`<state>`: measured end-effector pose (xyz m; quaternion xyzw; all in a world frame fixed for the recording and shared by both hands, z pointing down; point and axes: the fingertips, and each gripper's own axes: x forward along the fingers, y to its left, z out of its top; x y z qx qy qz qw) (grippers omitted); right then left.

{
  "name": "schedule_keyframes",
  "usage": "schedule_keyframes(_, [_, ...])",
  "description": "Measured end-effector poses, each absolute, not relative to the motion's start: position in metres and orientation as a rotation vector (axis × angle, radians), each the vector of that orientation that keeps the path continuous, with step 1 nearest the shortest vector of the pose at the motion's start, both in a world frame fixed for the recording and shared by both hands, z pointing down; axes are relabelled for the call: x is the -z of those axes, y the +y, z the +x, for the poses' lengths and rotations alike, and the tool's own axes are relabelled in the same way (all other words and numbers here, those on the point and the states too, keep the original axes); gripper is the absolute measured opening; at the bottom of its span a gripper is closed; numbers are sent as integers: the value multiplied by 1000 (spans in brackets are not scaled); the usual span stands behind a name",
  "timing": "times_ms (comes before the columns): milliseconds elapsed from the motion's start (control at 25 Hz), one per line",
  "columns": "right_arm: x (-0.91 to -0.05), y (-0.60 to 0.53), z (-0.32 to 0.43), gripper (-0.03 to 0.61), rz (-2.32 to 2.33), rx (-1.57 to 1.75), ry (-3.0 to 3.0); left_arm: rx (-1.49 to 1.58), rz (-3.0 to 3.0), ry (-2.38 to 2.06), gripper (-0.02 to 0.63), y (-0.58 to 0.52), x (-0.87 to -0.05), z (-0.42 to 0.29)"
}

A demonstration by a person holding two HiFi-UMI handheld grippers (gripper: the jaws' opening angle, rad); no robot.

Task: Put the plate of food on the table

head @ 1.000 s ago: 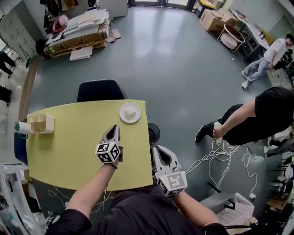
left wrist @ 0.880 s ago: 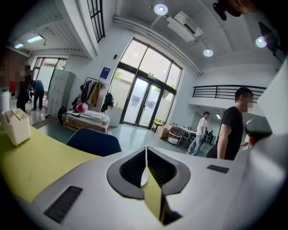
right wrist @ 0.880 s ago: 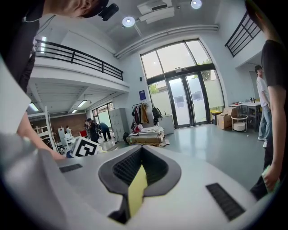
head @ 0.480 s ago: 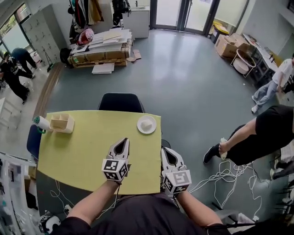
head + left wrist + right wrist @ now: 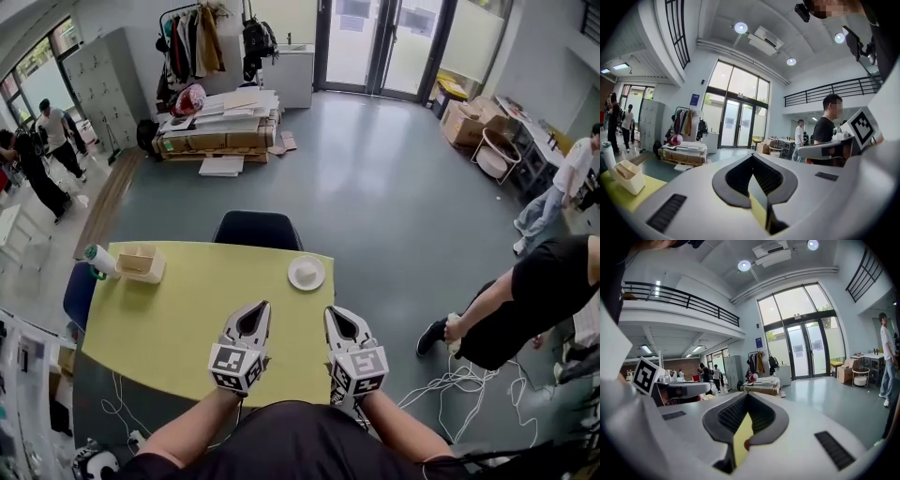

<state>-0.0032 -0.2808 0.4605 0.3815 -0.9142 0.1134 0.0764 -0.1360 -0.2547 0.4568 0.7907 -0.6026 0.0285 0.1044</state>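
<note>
A small white plate [image 5: 307,273] with a pale lump of food sits on the yellow table [image 5: 178,319] near its far right corner. Both grippers hover low at the table's near side, side by side, well short of the plate. My left gripper [image 5: 262,307] is over the table, its jaws together and nothing in them; its tips [image 5: 752,156] meet in the left gripper view. My right gripper [image 5: 331,311] hangs at the table's right edge, also shut and empty, with its tips [image 5: 747,395] closed in the right gripper view.
A beige compartment box [image 5: 142,263] and a green-capped bottle [image 5: 97,260] stand at the far left corner. A black chair [image 5: 258,229] is behind the table, a blue chair [image 5: 79,292] on its left. A person [image 5: 525,295] and loose cables [image 5: 464,375] are on the right.
The head view has tilted up, showing more of the room. Both grippers have drawn closer together near the table's front edge, the right one moving in towards the table. The plate stays put.
</note>
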Motion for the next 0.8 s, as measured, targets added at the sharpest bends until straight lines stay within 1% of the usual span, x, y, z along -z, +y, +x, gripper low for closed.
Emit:
schedule_keyframes(240, [-448,-281,2,12,1185,-316,-2738,-56,2350,-1746,9,-248,-448,-130])
schedule_keyframes(480, [-455,-280,17,12,1218,-352,-2703,-42,2370,-1713,9,-247,-448,-114])
schedule_keyframes(800, [-451,-282,24,12,1248,-289,-2702,-48,2389,-1700,9,-251,-449,-103])
